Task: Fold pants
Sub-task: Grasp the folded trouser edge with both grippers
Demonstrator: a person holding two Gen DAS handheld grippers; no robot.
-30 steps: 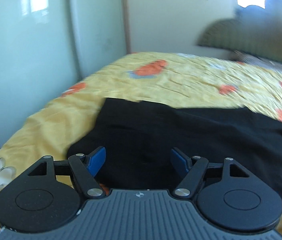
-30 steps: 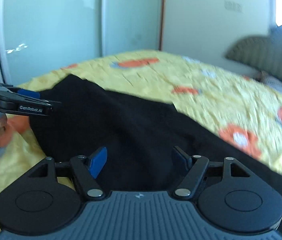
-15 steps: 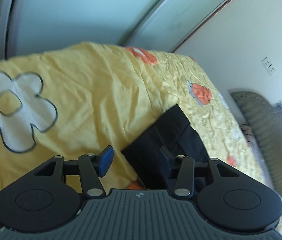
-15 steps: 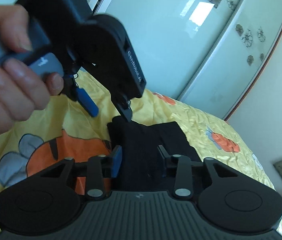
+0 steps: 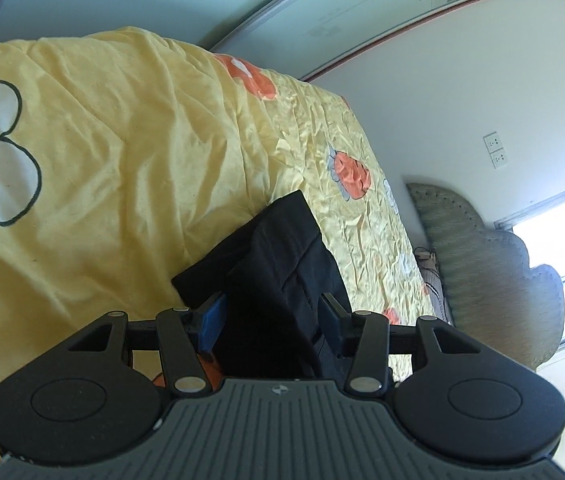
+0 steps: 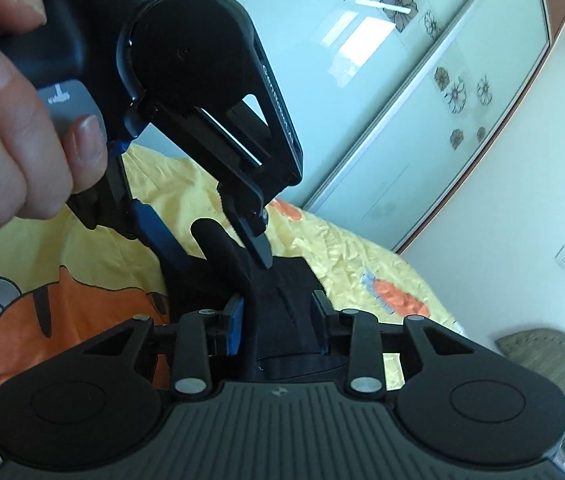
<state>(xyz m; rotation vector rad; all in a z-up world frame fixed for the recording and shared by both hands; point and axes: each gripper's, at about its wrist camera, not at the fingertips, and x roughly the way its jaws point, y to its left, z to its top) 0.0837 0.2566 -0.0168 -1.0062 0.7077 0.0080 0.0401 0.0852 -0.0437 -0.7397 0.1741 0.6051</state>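
Between the blue-padded fingers of the left gripper (image 5: 270, 316) a bunched fold of the black fabric pants (image 5: 282, 256) stands up from the yellow quilted bedspread with orange and white cartoon prints (image 5: 122, 152); the jaws sit apart with cloth filling the gap, though whether the pads actually press it is hard to judge from this angle. From the other camera, the right gripper (image 6: 278, 320) likewise straddles a raised ridge of the same pants (image 6: 282, 304), its fingers parted around the cloth, one blue pad (image 6: 234, 330) just beside the ridge. Just beyond it, the left gripper (image 6: 218, 244) comes down from above in the person's bare left hand (image 6: 14, 128), its tips spread on either side of an upstanding tongue of black fabric. Past the pants, the bedspread runs on toward a grey-green scalloped padded headboard (image 5: 482, 264). Behind the bed stands a pale frosted-glass sliding wardrobe door with flower decals (image 6: 402, 80).
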